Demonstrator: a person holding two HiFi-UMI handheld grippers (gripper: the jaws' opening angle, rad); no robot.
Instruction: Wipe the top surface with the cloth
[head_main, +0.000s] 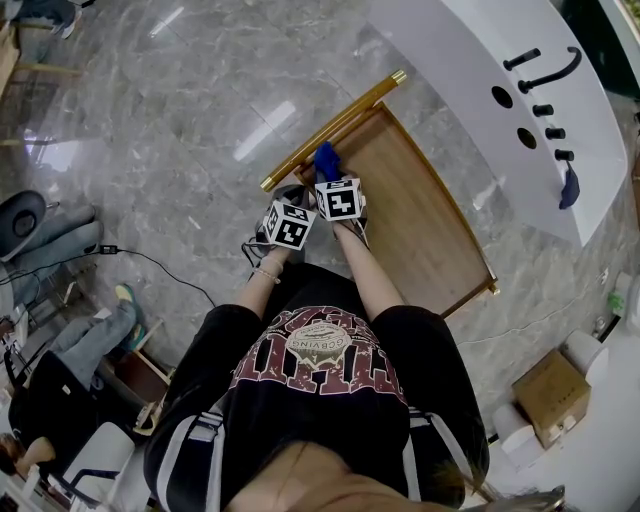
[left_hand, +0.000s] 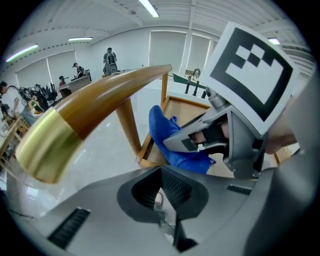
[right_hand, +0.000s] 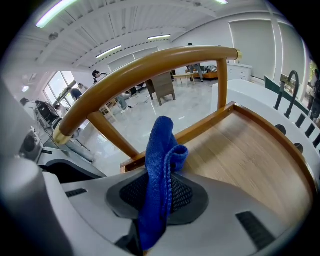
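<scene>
Pinching the blue woven cloth (right_hand: 161, 145) along its fold, the right gripper (right_hand: 159, 195) suits something seemingly light and floppy (left gripper (left_hand: 164, 192) closed, empty).

The head view looks steeply down from above onto the light wooden tabletop (head_main: 420, 220). Both gripper views sit low at its near left end, facing far, sharing the curved brown wooden rail (left_hand: 100, 105) and blue woven cloth (right_hand: 157, 165).

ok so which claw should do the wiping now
Right: the right claw is shut on the blue cloth, just over the wooden top. The left claw is shut and holds nothing.
</scene>
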